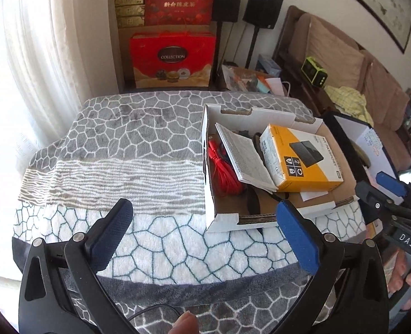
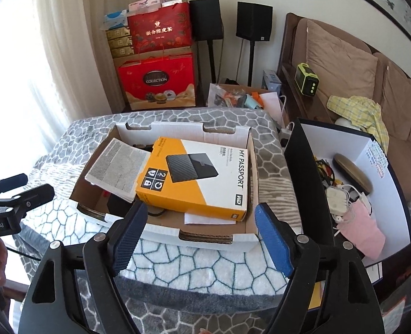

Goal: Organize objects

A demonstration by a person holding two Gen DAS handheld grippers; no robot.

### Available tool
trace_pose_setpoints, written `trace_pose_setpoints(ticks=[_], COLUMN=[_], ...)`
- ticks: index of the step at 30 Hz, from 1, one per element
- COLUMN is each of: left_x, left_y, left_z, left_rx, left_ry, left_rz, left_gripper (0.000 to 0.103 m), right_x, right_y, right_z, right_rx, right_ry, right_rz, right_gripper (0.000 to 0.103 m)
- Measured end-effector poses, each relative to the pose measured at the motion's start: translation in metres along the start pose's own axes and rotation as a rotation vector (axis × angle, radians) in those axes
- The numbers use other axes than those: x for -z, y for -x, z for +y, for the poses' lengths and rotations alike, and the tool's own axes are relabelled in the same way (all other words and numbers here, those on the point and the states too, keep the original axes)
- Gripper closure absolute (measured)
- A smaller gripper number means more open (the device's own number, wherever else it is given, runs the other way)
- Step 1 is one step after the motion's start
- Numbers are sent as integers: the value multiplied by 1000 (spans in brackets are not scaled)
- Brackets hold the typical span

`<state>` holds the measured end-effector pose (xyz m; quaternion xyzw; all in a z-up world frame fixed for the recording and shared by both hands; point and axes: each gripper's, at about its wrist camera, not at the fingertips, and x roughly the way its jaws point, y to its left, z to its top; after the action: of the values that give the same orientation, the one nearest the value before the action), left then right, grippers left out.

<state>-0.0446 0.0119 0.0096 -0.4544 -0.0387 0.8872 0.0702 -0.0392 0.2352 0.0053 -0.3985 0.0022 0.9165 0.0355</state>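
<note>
Bright daylight pours through the sheer curtain (image 1: pixel 38 64) at nine to ten o'clock in both views, blowing that side out to near white. The patterned blanket (image 1: pixel 138 150) is evenly lit, with only soft shadows inside the white cardboard box (image 2: pixel 233 136). Fisheye bending curves the wall picture frame (image 1: pixel 372 14) at one o'clock, and black corners ring each picture. Focus is sharp centrally, softening slightly toward the rims.

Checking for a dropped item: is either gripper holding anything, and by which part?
Nothing is held. The left gripper and right gripper both stand open and empty, short of the cardboard tray.
</note>
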Motion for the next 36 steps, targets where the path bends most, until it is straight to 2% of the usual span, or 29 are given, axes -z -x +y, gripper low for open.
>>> trace_pose_setpoints(ticks=[4, 8, 17, 27, 36], left_x=[9, 16, 30, 41, 49], left_y=[4, 11, 25, 40, 46], left_z=[0, 4, 5, -2, -9], left_rx=[-31, -62, -66, -30, -92], left_ry=[11, 35, 54, 43, 19], left_rz=[-11, -39, -69, -83, -109], left_gripper=[0, 0, 0, 0, 0], right_x=[4, 9, 24, 36, 43], right_y=[4, 8, 17, 24, 37], right_z=[5, 8, 16, 16, 14], right_rx=[18, 21, 77, 90, 88], right_ry=[-2, 2, -13, -42, -69], right_rz=[-11, -22, -49, -49, -70], right_gripper=[16, 1, 1, 1, 1])
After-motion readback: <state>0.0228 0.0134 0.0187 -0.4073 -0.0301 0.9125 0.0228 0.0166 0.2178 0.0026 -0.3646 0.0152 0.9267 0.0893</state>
